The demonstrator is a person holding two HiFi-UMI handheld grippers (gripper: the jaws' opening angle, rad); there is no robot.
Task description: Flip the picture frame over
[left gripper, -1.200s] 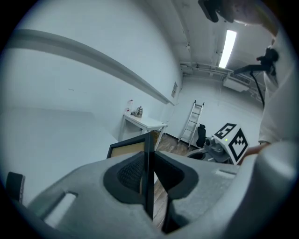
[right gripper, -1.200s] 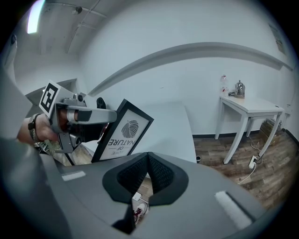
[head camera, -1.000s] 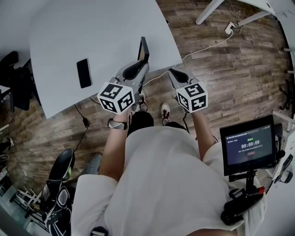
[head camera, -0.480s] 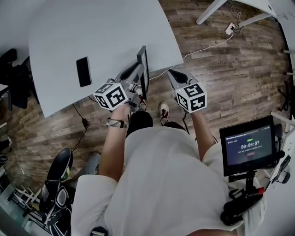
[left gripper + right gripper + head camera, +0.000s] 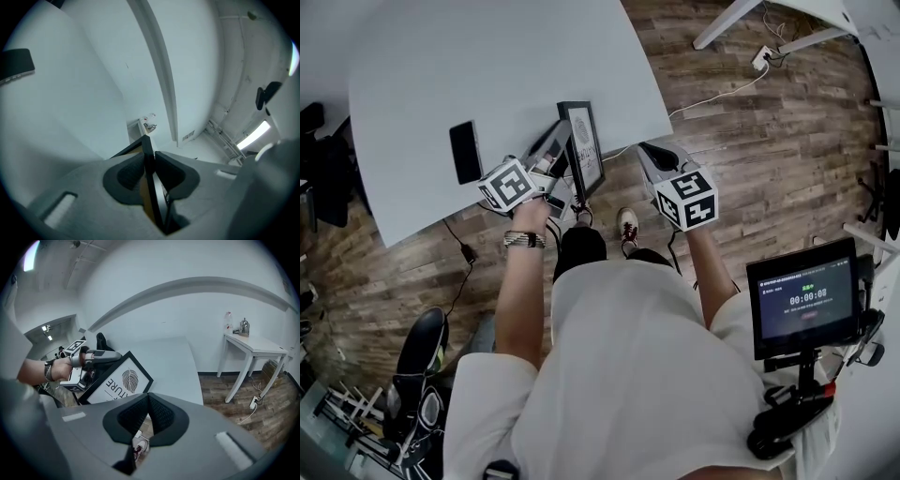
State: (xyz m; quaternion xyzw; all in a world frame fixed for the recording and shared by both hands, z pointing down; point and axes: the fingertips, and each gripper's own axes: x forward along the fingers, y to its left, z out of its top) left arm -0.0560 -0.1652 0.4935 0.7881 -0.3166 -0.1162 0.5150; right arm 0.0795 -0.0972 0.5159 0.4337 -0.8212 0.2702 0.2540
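A black picture frame (image 5: 584, 148) with a white leaf print hangs tilted over the near edge of the grey table (image 5: 487, 66), its printed face up and toward the right. My left gripper (image 5: 564, 148) is shut on the frame's left edge. In the left gripper view the frame's edge (image 5: 148, 151) runs between both pads, whose jaws have just been opening slightly while still gripping it. The right gripper view shows the print (image 5: 119, 380) and the left gripper (image 5: 112, 356). My right gripper (image 5: 645, 147) hangs shut and holds nothing, to the right of the frame, over the floor.
A black phone (image 5: 463, 151) lies on the table left of the frame. A white cable (image 5: 712, 94) crosses the wooden floor. A screen on a stand (image 5: 806, 295) is at the right. A white side table (image 5: 253, 345) stands farther off.
The left gripper has rolled and shifted left, turning the frame from edge-on to tilted so that its printed face shows. The right gripper has kept still.
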